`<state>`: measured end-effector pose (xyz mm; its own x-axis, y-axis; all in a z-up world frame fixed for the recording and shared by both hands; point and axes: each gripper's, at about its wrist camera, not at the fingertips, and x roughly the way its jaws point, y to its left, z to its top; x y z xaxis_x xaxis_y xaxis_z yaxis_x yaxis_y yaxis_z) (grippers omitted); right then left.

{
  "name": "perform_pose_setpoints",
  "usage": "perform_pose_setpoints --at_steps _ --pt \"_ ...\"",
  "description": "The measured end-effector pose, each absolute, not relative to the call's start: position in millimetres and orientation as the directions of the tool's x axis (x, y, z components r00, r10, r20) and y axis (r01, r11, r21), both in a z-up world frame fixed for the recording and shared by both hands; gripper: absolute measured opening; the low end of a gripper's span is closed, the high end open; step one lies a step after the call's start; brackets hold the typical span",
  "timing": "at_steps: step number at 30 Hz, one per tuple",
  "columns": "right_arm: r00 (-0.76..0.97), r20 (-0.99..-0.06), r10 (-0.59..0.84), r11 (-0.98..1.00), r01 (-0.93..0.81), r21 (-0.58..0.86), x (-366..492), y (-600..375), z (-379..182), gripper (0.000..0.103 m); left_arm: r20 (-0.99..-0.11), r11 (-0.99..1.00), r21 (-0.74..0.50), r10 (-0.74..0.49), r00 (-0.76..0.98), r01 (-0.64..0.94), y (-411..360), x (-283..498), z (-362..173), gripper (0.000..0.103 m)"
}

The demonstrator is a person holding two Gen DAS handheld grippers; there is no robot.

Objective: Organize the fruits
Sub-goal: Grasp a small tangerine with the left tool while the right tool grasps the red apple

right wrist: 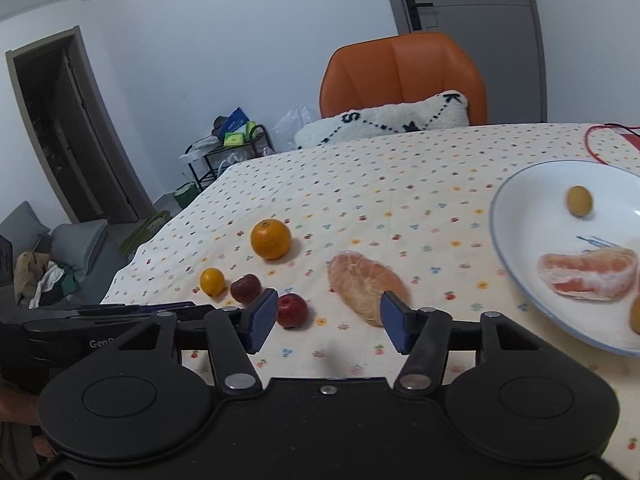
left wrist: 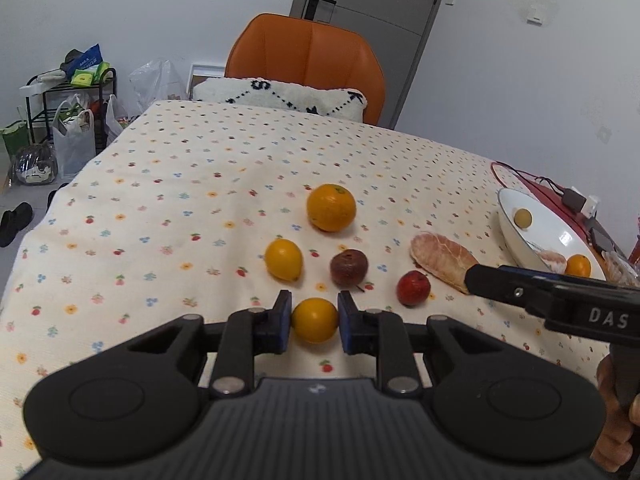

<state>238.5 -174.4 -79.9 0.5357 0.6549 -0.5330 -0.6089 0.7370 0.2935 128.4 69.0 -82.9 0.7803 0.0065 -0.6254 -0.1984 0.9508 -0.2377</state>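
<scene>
L gripper [left wrist: 314,320] is clamped on a small orange fruit [left wrist: 314,319], pads touching both sides, just above the tablecloth [left wrist: 200,168]. R gripper [right wrist: 329,322] has jaws apart w/ nothing between, hovering near a peeled citrus piece [right wrist: 362,284] and a red fruit [right wrist: 293,310]. Plate [right wrist: 520,224] at right holds a peeled segment [right wrist: 588,274] + a small yellow-green fruit [right wrist: 579,200]; big orange [left wrist: 331,207], yellow fruit [left wrist: 283,259] and dark fruit [left wrist: 348,267] sit loose on the cloth.

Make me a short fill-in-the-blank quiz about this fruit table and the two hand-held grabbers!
1. The left gripper is shut on a small round ____ fruit.
2. The right gripper is ____ and holds nothing.
3. The small olive-green fruit lies in the white ____.
4. The chair behind the table is ____.

Missing words: yellow-orange; open; plate; orange
</scene>
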Motion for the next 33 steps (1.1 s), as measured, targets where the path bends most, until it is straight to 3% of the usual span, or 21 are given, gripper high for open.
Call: perform_pose_setpoints --at_steps 11,14,16,33 --pt "0.504 -0.568 0.651 0.726 -0.633 0.27 241.1 -141.2 -84.9 0.051 -0.611 0.941 -0.267 0.001 0.792 -0.208 91.3 126.6 -81.9 0.022" --pt "0.489 -0.583 0.65 0.722 -0.636 0.272 243.8 -135.5 -89.8 0.04 -0.607 0.939 -0.275 -0.005 0.795 -0.204 94.5 125.9 -81.4 0.022" --pt "0.468 -0.596 0.652 0.717 -0.636 0.285 246.4 -132.4 -94.2 0.023 -0.603 0.939 -0.282 -0.013 0.798 -0.198 96.3 125.8 -81.0 0.022" --pt "0.537 -0.516 0.667 0.731 -0.607 0.314 243.4 -175.1 -74.4 0.022 -0.568 0.955 -0.261 -0.033 0.823 -0.142 69.4 132.8 -59.6 0.022"
